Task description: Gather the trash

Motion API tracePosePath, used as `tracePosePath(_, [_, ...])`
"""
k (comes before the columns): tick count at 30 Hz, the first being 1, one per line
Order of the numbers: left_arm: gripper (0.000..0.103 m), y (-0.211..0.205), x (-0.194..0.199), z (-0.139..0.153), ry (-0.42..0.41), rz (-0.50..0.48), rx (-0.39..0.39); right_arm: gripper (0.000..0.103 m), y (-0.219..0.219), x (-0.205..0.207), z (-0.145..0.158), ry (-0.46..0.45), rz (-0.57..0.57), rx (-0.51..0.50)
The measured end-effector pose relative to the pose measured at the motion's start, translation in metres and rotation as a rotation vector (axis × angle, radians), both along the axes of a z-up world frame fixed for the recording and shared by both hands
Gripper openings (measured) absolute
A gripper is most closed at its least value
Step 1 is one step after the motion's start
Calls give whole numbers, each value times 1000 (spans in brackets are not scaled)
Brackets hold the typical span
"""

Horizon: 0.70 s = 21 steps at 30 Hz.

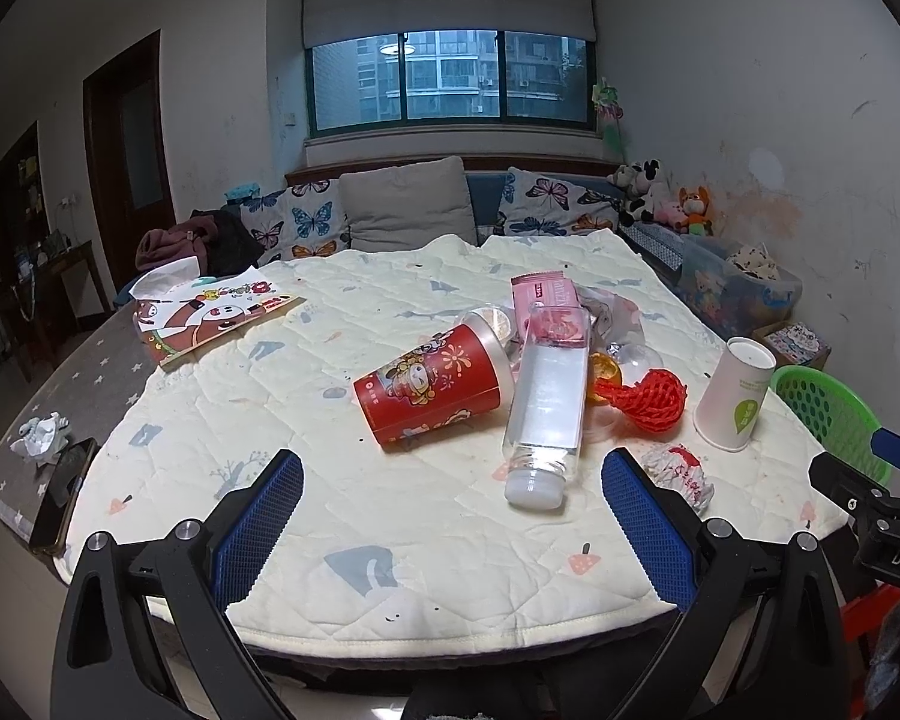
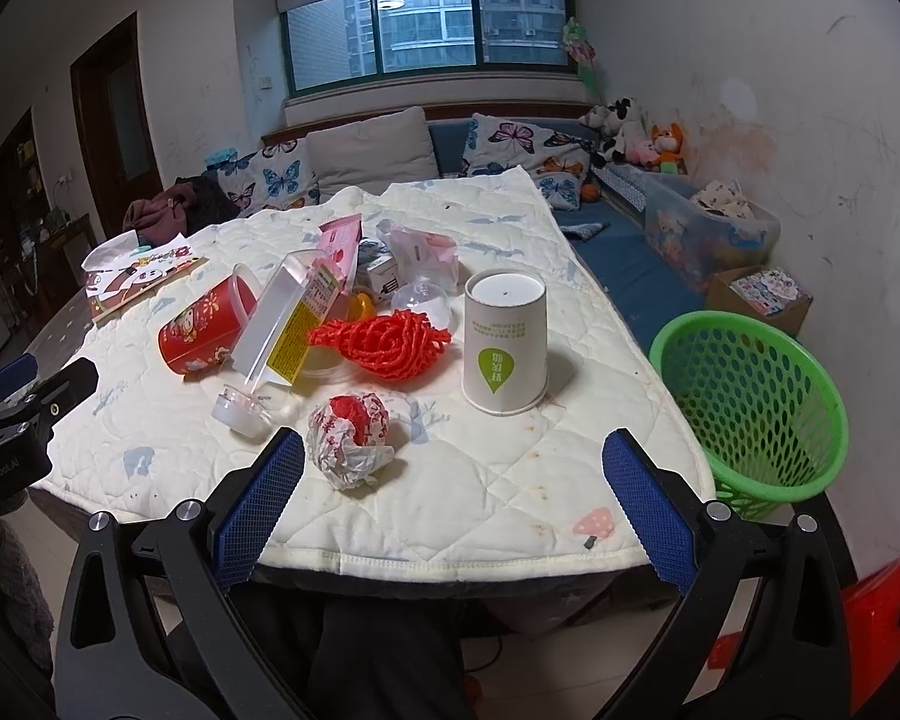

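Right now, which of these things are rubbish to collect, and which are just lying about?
For the job: crumpled wrapper, red foam net, paper cup, clear bottle, red cup, green basket.

Lying about: phone, tissue box, butterfly cushions.

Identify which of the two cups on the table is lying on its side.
The red cup, printed with cartoon figures, lies on its side next to the clear bottle. The white paper cup with the green leaf mark stands upside down.

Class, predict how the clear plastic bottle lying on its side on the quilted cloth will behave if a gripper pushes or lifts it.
The clear plastic bottle looks empty, so probably light. Its sides look flat, so it may slide rather than roll. Smooth plastic could slip between the pads.
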State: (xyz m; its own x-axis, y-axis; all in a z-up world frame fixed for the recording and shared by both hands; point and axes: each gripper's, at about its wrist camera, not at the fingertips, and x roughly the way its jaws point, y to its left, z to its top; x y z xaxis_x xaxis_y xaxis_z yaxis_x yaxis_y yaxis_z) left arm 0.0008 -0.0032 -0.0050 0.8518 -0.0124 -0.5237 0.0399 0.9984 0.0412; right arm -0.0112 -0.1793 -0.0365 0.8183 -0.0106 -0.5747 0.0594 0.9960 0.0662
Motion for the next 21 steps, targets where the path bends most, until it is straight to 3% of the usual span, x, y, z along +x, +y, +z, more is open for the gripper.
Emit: tracePosePath(21, [97, 5, 5, -1, 18, 9, -11, 99, 1, 3, -2, 8, 8, 2])
